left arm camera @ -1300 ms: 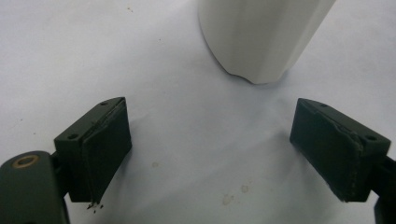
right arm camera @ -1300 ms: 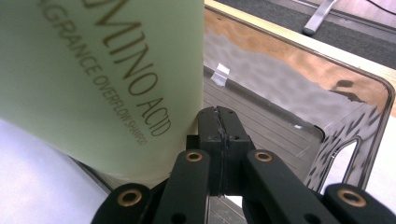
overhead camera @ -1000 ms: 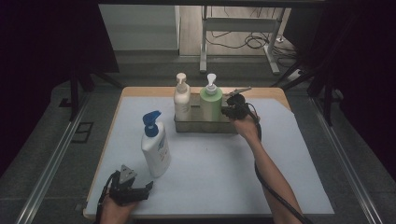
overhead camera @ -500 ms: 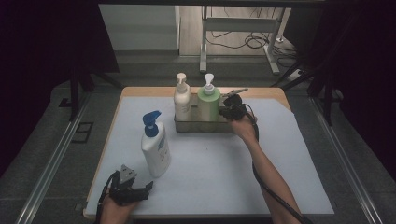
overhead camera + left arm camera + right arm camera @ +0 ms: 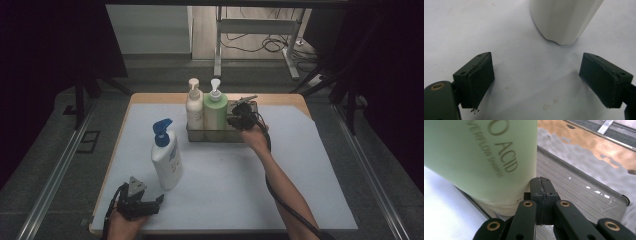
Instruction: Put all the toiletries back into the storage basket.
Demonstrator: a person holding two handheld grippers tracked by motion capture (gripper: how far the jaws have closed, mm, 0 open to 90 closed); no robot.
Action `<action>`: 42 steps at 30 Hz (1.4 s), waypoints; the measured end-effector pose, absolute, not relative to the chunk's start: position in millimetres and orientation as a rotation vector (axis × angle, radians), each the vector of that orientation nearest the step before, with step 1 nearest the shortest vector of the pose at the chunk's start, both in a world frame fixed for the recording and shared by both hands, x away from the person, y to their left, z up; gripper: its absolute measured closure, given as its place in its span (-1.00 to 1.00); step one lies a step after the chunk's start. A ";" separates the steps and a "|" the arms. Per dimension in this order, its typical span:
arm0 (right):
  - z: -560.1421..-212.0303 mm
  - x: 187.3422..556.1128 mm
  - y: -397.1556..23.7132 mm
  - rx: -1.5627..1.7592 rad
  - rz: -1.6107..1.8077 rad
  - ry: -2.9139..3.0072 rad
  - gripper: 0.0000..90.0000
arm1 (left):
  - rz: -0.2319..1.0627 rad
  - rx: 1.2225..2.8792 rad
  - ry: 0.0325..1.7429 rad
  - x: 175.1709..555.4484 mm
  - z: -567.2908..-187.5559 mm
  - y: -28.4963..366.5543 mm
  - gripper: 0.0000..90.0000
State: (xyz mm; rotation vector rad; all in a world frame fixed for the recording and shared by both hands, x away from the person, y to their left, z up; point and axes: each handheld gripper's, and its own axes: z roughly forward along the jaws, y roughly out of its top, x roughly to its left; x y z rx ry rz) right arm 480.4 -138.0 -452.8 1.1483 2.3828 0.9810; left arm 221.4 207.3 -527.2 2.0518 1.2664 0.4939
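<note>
A metal caddy (image 5: 220, 136) at the back of the table holds a cream pump bottle (image 5: 194, 110) and a green shampoo bottle (image 5: 215, 115) side by side. My right gripper (image 5: 234, 120) sits inside the caddy at the green bottle's right side. In the right gripper view it (image 5: 541, 190) is shut with nothing between its jaws, its tip against the green bottle (image 5: 481, 157). A white bottle with a blue pump (image 5: 166, 160) stands on the mat. My left gripper (image 5: 152, 204) rests near the front left edge, open (image 5: 536, 80), with the white bottle's base (image 5: 564, 20) just ahead.
A white mat (image 5: 225, 175) covers most of the wooden table. The caddy's right half (image 5: 579, 185) has bare floor behind my right gripper. Desk legs and cables lie on the floor beyond the table's far edge.
My right gripper has moved left inside the caddy, and the green bottle has slid left with it, closer to the cream bottle. The left gripper has stayed still.
</note>
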 end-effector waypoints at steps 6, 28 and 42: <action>-452.7 478.4 -136.0 1.152 0.970 2.372 0.99 | 0.494 2.052 1.267 221.5 -527.2 207.3 -0.73; -448.5 472.5 -145.0 1.151 1.023 2.370 0.75 | 0.495 2.052 1.267 221.3 -527.2 207.2 -0.73; -432.0 458.0 -151.6 1.097 1.060 2.366 0.26 | 0.495 2.052 1.266 221.3 -527.2 207.3 -0.73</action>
